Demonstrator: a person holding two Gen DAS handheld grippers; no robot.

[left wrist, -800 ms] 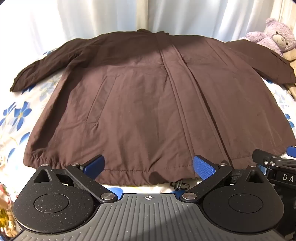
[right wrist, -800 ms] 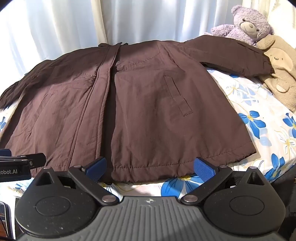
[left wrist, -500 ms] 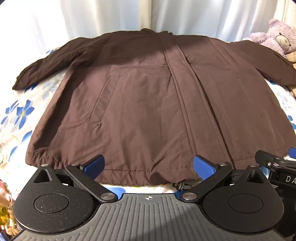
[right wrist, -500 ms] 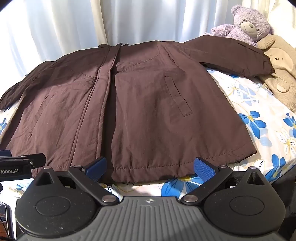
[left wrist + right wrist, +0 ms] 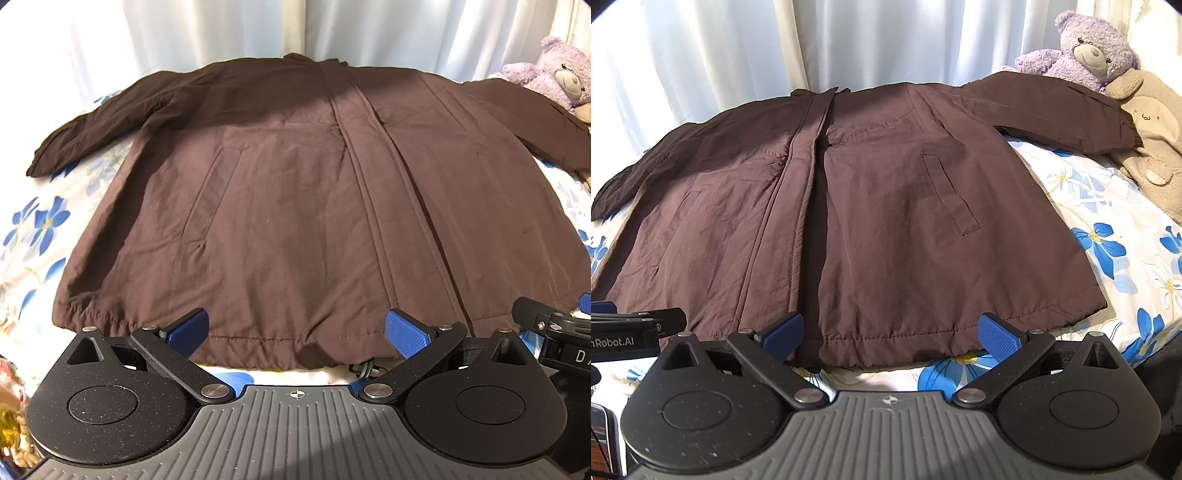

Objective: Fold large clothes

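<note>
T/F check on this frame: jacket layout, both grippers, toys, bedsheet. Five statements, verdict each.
1. The brown jacket lies spread flat, front up, sleeves out to both sides. True.
2. The left gripper is clamped on the hem. False: its jaws stand wide open, holding nothing.
3. The right gripper is open near the hem. True.
4. A purple teddy bear sits beyond the jacket's right sleeve. True.
5. The bedsheet is plain grey. False: it is white with blue flowers.
</note>
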